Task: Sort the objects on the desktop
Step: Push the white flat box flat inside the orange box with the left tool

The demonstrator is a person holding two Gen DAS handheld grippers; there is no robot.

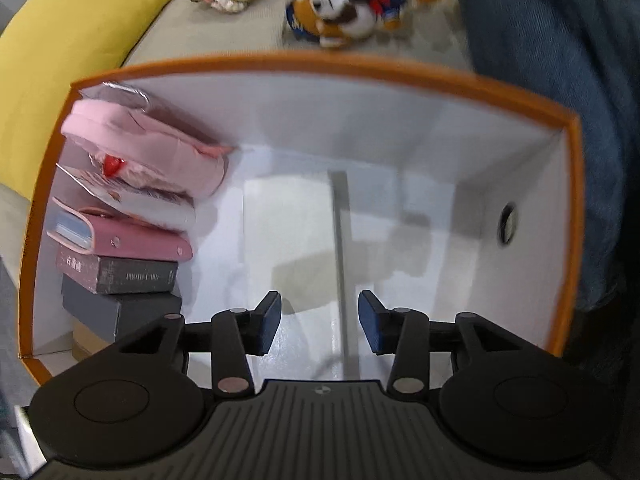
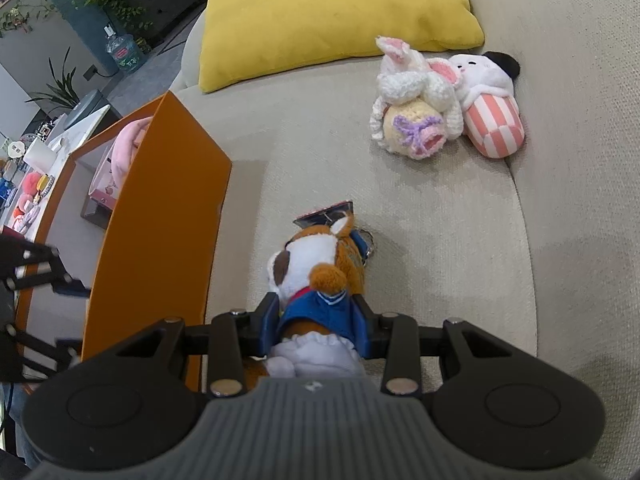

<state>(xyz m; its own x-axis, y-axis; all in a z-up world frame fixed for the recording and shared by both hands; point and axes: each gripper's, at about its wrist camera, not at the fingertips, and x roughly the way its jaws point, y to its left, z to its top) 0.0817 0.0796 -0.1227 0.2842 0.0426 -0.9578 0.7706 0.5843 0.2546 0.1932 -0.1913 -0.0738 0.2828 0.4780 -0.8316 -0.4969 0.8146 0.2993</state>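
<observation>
1. My right gripper (image 2: pixel 316 324), jaws closed on the plush dog (image 2: pixel 316 276), holds it over the sofa seat (image 2: pixel 440 260), just beside the orange box (image 2: pixel 160 220).
2. My left gripper (image 1: pixel 320 322), jaws apart and holding nothing, hangs over the box's white interior (image 1: pixel 300 240).
3. Stacked items (image 1: pixel 128 216) lean against the box's left wall.
4. Crocheted rabbit (image 2: pixel 412 104) and striped plush (image 2: pixel 492 96) lie touching each other near the yellow cushion (image 2: pixel 332 12).

Plush dog (image 2: pixel 320 276) (blue-caped) between right gripper (image 2: pixel 316 326) fingers
</observation>
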